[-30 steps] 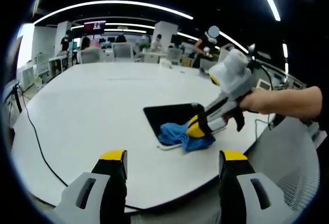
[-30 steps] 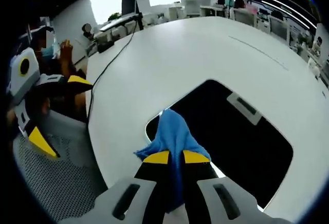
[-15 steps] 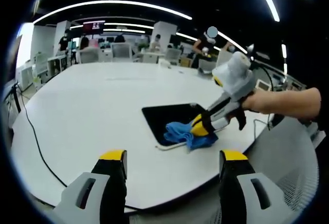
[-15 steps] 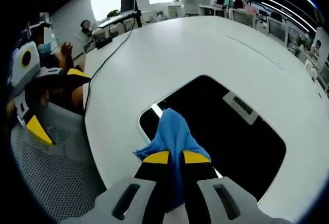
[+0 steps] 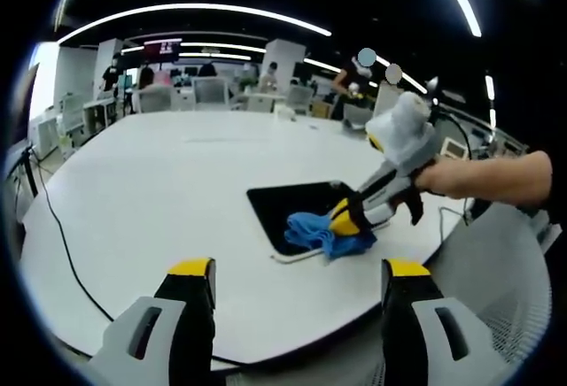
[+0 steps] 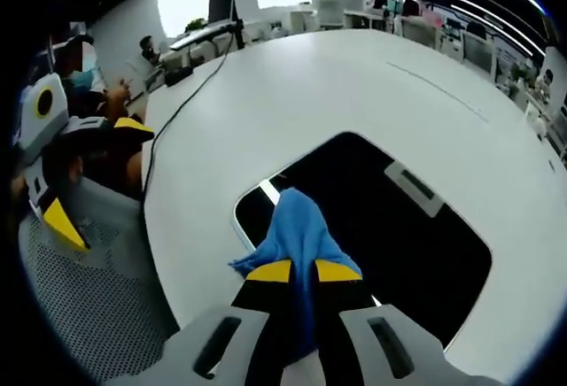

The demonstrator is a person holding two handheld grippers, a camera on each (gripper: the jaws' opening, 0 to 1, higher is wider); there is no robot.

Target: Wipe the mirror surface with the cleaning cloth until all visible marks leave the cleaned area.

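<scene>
A dark rectangular mirror (image 6: 381, 218) with a white rim lies flat on the white table (image 6: 292, 94). In the right gripper view my right gripper (image 6: 302, 271) is shut on a blue cleaning cloth (image 6: 297, 231), which rests on the mirror's near corner. The left gripper view shows the same mirror (image 5: 297, 202) with the blue cloth (image 5: 317, 230) on its near edge and the right gripper (image 5: 347, 217) pressed on it, held by a hand. My left gripper (image 5: 290, 269) hovers open over the table's near edge with nothing between its jaws.
A black cable (image 5: 55, 227) runs across the table's left side. A mesh office chair (image 6: 89, 297) stands at the table's edge. Desks, chairs and people fill the far background (image 5: 204, 81).
The right gripper has slid the cloth slightly along the mirror's near corner. The left gripper has stayed where it was.
</scene>
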